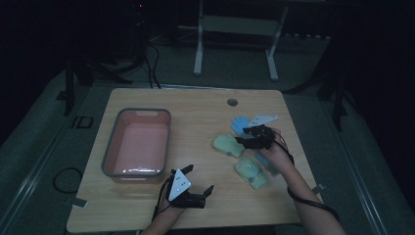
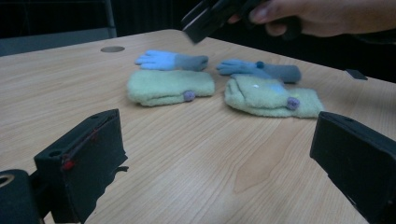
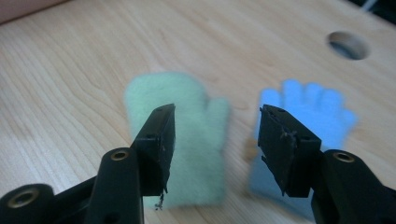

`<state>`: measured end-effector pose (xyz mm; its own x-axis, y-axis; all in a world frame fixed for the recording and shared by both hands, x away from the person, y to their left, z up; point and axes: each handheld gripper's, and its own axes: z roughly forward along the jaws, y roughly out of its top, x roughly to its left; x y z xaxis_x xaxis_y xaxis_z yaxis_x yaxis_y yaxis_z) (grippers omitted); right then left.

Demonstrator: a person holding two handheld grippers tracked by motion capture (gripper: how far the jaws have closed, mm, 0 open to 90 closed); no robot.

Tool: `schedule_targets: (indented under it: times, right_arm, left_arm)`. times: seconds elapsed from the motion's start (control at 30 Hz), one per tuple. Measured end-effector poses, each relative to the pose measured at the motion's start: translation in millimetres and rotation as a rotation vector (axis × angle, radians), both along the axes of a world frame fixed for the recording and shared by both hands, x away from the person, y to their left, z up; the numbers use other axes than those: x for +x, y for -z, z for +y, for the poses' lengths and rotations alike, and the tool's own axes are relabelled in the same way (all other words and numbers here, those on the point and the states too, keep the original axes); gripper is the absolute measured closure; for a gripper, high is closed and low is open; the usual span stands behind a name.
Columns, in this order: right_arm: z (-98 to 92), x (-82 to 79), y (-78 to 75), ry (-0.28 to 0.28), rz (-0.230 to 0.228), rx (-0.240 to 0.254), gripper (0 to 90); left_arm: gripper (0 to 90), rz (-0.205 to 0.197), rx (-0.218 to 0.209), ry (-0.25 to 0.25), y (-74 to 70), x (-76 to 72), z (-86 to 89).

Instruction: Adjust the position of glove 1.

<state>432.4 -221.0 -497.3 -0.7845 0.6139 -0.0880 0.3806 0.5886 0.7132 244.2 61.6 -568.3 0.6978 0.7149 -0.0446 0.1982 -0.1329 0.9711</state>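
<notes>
Two pale green mittens (image 1: 227, 145) (image 1: 252, 172) and two blue gloves (image 1: 240, 123) (image 1: 266, 164) lie on the right half of the wooden table (image 1: 195, 112). My right gripper (image 1: 243, 135) hovers low over the far green mitten (image 3: 196, 140) and the far blue glove (image 3: 317, 112). Its jaws stand partly open, one over each, with nothing pressed between them. My left gripper (image 1: 199, 178) rests near the table's front edge, wide open and empty. It faces the mittens (image 2: 170, 87) (image 2: 271, 97) and the gloves (image 2: 170, 60) (image 2: 259, 70) from a distance.
A pink basin with a grey rim (image 1: 110, 164) stands on the left half of the table, with nothing in it. A round cable hole (image 1: 232, 102) sits near the far edge. Beyond the table stand the legs of a white frame (image 1: 198, 58).
</notes>
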Motion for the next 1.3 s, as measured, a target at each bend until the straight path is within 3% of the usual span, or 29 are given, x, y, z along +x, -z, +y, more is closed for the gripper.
schedule_targets:
  times: [0.2,0.37,0.6,0.77,1.03,1.2,1.27,1.3]
  right_arm:
    - [17.3,13.5,22.2,-0.077,0.068,-0.017,52.4]
    - [22.6,18.8,30.7,-0.113,0.097,-0.023,54.3]
    - [27.2,28.1,42.1,-0.118,0.158,-0.059,58.0]
    - [26.6,30.8,45.1,-0.12,0.181,-0.04,59.4]
    - [28.0,24.5,47.7,-0.078,0.176,-0.008,70.7]
    - [36.7,14.7,44.3,-0.011,0.152,-0.03,78.7]
    - [41.8,8.8,37.3,0.063,0.128,-0.038,85.2]
    - [41.8,8.8,37.3,0.063,0.128,-0.038,85.2]
  left_arm:
    - [3.3,0.002,-0.003,0.0,0.1,-0.1,0.2]
    - [3.3,0.0,-0.003,0.001,0.1,0.0,0.3]
    - [3.3,-0.003,-0.002,0.003,0.1,-0.5,0.1]
    - [3.3,-0.004,-0.001,0.001,0.1,-0.7,0.0]
    - [3.3,-0.003,-0.002,0.001,0.1,-0.6,0.1]
    - [3.3,-0.004,0.001,-0.002,0.1,-0.7,-0.2]
    - [3.2,-0.003,0.0,-0.001,0.0,-0.7,-0.1]
    - [3.2,-0.003,0.0,-0.002,0.0,-0.7,-0.2]
